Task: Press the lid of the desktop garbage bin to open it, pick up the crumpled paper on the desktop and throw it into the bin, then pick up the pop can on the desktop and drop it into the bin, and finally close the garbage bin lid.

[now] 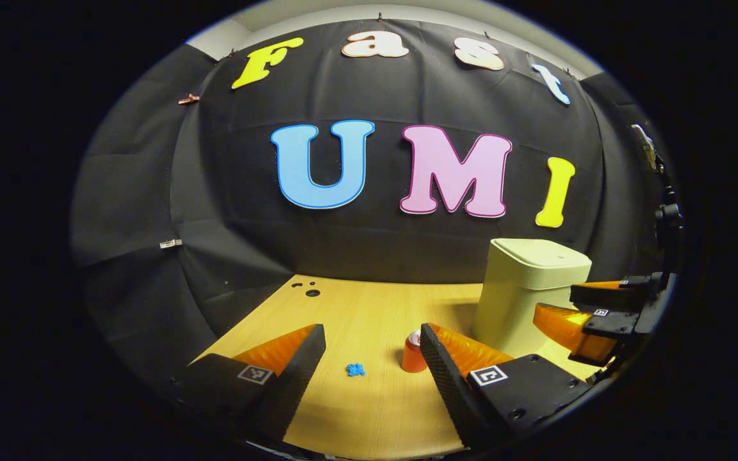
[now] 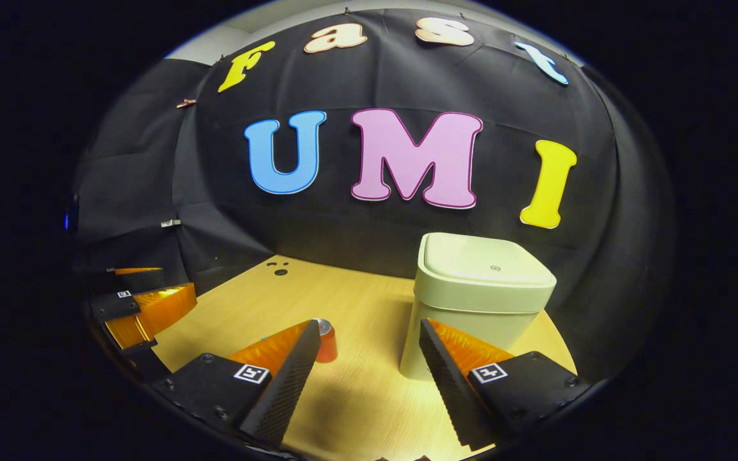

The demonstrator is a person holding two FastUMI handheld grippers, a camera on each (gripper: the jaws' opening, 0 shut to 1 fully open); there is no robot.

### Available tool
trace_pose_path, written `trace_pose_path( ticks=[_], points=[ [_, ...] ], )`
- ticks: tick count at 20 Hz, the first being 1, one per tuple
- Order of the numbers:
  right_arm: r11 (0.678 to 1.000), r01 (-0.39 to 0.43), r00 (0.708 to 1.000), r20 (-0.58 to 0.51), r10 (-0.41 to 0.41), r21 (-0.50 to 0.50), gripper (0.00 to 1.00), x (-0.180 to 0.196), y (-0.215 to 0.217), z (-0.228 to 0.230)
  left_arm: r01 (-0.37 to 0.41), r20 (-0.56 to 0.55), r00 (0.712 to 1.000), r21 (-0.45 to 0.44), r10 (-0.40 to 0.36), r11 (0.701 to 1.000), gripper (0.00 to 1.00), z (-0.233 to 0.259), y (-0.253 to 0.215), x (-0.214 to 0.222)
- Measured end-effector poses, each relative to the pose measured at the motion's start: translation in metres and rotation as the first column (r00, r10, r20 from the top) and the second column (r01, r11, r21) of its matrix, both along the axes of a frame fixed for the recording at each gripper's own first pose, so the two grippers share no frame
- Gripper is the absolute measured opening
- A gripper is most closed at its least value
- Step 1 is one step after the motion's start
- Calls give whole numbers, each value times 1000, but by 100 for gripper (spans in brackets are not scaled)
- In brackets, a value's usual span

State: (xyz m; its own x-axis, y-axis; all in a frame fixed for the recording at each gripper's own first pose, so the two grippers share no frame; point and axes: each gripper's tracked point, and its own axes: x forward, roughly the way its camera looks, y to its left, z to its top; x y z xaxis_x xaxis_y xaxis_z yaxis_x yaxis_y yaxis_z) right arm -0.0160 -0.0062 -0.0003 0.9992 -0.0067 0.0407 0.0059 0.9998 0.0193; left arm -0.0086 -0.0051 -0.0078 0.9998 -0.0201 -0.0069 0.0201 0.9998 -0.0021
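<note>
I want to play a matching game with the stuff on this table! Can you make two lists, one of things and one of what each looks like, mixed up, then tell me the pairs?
Things:
1. garbage bin
2. pop can
3. crumpled paper
4. left tongs

What fits:
A. small, blue, lying on the table
B. open, holding nothing
C. lid shut
D. standing upright, orange-red

Pairs: 1-C, 2-D, 3-A, 4-B
</note>
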Motion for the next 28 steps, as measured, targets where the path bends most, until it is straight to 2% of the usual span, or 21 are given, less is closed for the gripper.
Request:
trace_pose_path(
  ticks=[4, 5, 6, 12, 15, 20, 21, 22, 23, 25, 26, 27, 28],
  points=[
    [1000, 31, 999, 27, -31, 3, 98, -2, -8, 8, -9, -13, 1000, -11, 9, 1000, 95, -6, 8, 5],
    [999, 37, 999, 29, -37, 5, 98, -1, -10, 8, -7, -26, 1000, -21, 7, 1000, 99, -10, 8, 8],
    [999, 45, 999, 30, -45, 6, 98, -1, -12, 8, -6, -36, 999, -29, 5, 1000, 96, -11, 8, 9],
    [995, 99, 994, 47, -99, 4, 97, 4, -26, 17, 28, -44, 999, -13, -28, 1000, 96, -15, 0, 19],
    [993, 120, 990, 69, -120, 6, 71, 7, -32, 28, 49, -48, 998, -6, -49, 999, 96, -16, -5, 24],
    [995, 100, 993, 55, -100, 14, 50, 13, -32, 31, 57, -52, 997, -1, -57, 998, 96, -16, -7, 30],
    [996, 91, 995, 43, -92, 14, 39, 13, -32, 28, 59, -56, 997, -2, -59, 998, 96, -18, -8, 31],
    [996, 88, 995, 39, -88, 13, 36, 15, -31, 28, 59, -58, 997, -2, -59, 998, 96, -18, -8, 31],
    [996, 88, 995, 42, -89, 10, 25, 16, -32, 29, 60, -61, 996, -1, -60, 998, 96, -19, -9, 31],
    [997, 80, 996, 42, -80, 10, 16, 15, -32, 28, 57, -58, 997, 2, -57, 998, 96, -19, -10, 30],
    [998, 65, 997, 36, -65, 11, 14, 15, -29, 26, 57, -57, 997, 3, -57, 998, 96, -18, -10, 30],
    [996, 92, 995, 35, -92, 7, 14, 11, -35, 25, 57, -59, 997, 5, -56, 998, 96, -18, -11, 30],
    [995, 95, 995, 30, -96, 13, 6, 16, -39, 26, 58, -61, 996, 7, -57, 998, 96, -19, -12, 30]
  ],
)
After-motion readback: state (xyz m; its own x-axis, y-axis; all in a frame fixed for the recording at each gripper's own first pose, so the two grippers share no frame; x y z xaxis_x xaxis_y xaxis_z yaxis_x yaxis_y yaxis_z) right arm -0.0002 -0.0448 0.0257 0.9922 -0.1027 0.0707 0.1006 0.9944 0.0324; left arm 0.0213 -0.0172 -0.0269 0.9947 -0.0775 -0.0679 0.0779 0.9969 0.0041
